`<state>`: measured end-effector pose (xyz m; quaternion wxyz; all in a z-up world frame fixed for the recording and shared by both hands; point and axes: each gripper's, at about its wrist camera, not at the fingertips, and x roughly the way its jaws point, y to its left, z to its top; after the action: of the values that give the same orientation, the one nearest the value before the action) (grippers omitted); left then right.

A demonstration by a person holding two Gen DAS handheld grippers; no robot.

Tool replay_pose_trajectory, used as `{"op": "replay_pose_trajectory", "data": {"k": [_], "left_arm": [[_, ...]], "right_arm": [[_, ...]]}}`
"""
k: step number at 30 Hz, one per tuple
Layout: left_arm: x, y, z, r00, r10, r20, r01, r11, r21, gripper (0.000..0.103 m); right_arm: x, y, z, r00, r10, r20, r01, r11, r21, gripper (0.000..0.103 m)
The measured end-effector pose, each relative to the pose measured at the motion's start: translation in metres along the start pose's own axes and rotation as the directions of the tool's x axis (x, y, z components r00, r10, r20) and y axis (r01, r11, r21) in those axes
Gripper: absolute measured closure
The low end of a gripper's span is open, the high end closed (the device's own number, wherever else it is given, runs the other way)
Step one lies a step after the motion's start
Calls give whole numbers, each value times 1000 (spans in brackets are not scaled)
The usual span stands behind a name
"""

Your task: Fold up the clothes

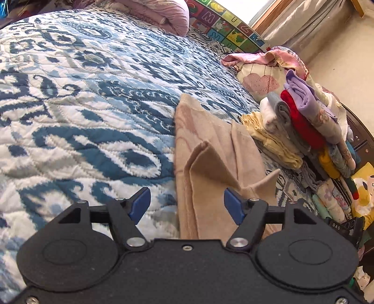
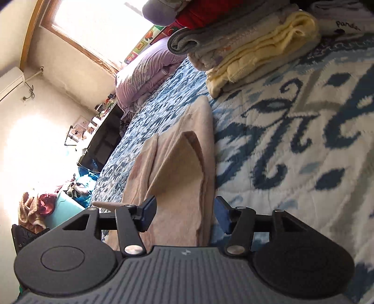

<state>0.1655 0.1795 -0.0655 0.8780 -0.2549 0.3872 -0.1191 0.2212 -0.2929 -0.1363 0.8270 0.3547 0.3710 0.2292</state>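
A beige garment (image 1: pixel 205 149) lies partly folded on the blue and white patterned quilt (image 1: pixel 81 105), one flap standing up. My left gripper (image 1: pixel 187 205) is open, its blue pads on either side of the garment's near edge. In the right wrist view the same beige garment (image 2: pixel 177 168) runs between the pads of my right gripper (image 2: pixel 184 215), which is open, the camera rolled sideways. Neither gripper pinches the cloth.
A stack of folded clothes (image 1: pixel 303 131) in yellow, grey, red and purple stands at the quilt's right edge; it also shows in the right wrist view (image 2: pixel 245 42). A lilac duvet (image 1: pixel 163 16) lies at the head of the bed. A floral pillow (image 1: pixel 264 74) sits behind the stack.
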Motion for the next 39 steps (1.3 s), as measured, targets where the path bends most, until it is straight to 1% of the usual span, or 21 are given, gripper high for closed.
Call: {"op": "replay_pose_trajectory", "data": {"k": [2, 5, 7, 10, 13, 16, 19, 21, 23, 25, 28, 31, 32, 35, 39], "left_arm": [[-16, -5, -20, 1000, -20, -3, 19, 999, -32, 34], [-33, -12, -54, 997, -73, 2, 73, 992, -108, 34], [-38, -15, -74, 996, -93, 1, 92, 982, -164, 34], [-37, -14, -94, 992, -124, 13, 124, 961, -246, 34], [-29, -15, -98, 994, -112, 18, 112, 954, -280, 34], [-20, -17, -101, 995, -93, 22, 95, 947, -306, 36], [-9, -17, -105, 998, -62, 15, 63, 939, -338, 36], [-4, -18, -109, 998, -65, 26, 70, 932, -355, 39], [1, -20, -110, 997, -69, 35, 77, 931, -358, 53], [6, -23, -109, 997, -65, 44, 76, 937, -342, 59], [16, -23, -106, 999, -33, 43, 45, 945, -325, 69], [18, -26, -102, 999, 2, 49, 12, 961, -276, 92], [14, -28, -100, 998, 6, 60, 9, 968, -250, 94], [1, -34, -93, 995, 19, 96, -3, 986, -167, 94], [-22, -29, -83, 989, 61, 138, -45, 993, -113, 94]], "right_arm": [[-15, -2, -21, 1000, 6, -9, -6, 1000, 28, 47], [-30, -5, -49, 999, 33, -20, -31, 997, 72, 46], [-38, -12, -63, 998, 61, -8, -59, 992, 114, 45], [-47, -25, -78, 994, 106, 19, -107, 979, 174, 45], [-54, -41, -89, 987, 153, 53, -161, 960, 230, 45], [-57, -54, -90, 976, 197, 91, -216, 930, 299, 44], [-54, -55, -90, 973, 204, 109, -228, 923, 311, 42], [-50, -54, -90, 973, 200, 112, -225, 927, 300, 42], [-47, -52, -90, 973, 199, 114, -224, 931, 288, 42], [-45, -52, -91, 973, 199, 115, -224, 932, 284, 42], [-43, -53, -92, 973, 201, 116, -226, 933, 279, 42], [-40, -54, -92, 973, 202, 115, -226, 937, 266, 42], [-39, -53, -92, 973, 202, 115, -225, 939, 261, 42], [-39, -53, -92, 973, 202, 114, -225, 942, 248, 42], [-38, -52, -93, 973, 203, 112, -224, 947, 231, 42]]}}
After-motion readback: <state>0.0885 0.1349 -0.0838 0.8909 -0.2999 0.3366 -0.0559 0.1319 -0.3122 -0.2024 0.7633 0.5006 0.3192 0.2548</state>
